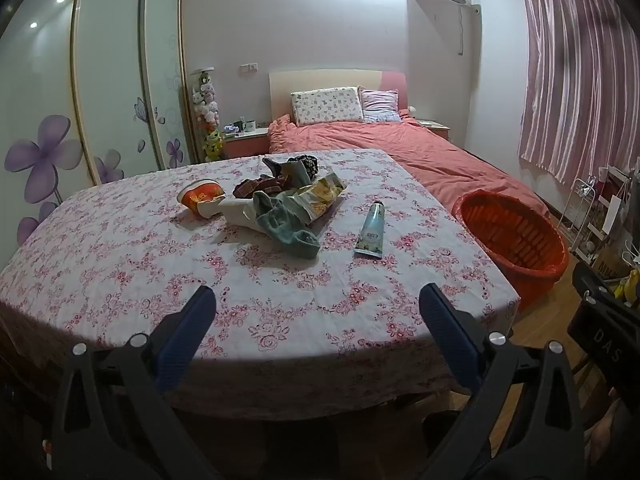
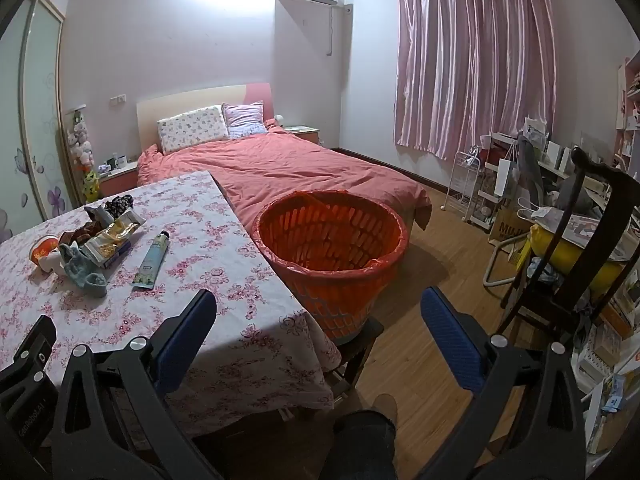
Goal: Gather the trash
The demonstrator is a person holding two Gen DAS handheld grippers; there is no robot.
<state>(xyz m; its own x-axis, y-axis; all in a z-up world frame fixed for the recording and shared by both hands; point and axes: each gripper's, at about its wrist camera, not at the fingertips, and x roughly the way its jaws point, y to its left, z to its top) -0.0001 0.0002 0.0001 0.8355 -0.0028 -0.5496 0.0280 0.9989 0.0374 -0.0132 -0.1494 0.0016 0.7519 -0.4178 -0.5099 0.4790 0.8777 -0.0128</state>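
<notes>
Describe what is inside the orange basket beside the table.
The orange basket holds a thin red liner bag folded over its rim; no trash shows inside. Its bottom is hidden by the near wall.

Both wrist views face the bed (image 1: 400, 148) (right one angled rightward), sharing table (image 1: 120, 272) and basket (image 2: 332, 260).

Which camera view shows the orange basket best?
The right wrist view: the orange basket appears whole and near the middle, with its rim, slotted wall and inside visible. The left wrist view shows it only at the right edge, smaller, partly hidden behind the table corner.
</notes>
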